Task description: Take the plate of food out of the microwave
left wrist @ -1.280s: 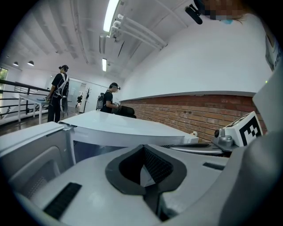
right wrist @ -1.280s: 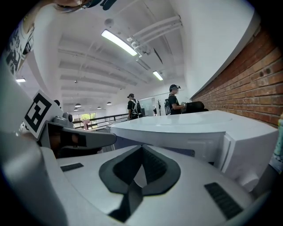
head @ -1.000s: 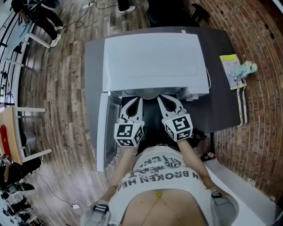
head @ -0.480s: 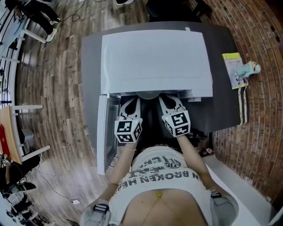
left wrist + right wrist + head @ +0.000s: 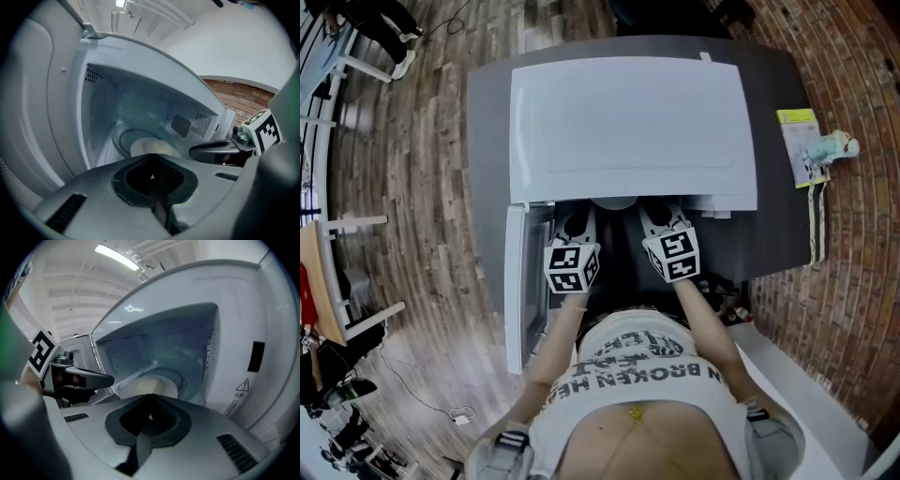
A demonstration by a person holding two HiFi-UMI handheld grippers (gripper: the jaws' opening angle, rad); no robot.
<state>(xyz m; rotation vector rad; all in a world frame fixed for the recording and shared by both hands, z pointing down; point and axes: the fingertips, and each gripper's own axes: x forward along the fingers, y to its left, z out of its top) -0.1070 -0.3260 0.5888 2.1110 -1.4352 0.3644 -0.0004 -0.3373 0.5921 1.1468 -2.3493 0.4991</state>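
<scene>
Head view: white microwave [image 5: 628,122] on dark grey table [image 5: 773,234], door [image 5: 516,281] swung open to the left. Left gripper [image 5: 577,219] & right gripper [image 5: 660,216] sit side by side at the cavity mouth, tips under the top's front edge.

Left gripper view: jaws pressed together, nothing btwn them. Pale plate [image 5: 151,147] sits inside on the glass turntable [image 5: 121,139], just beyond the tips.

Right gripper view: jaws also pressed together, empty. Plate is mid-cavity, ahead of the tips.
</scene>
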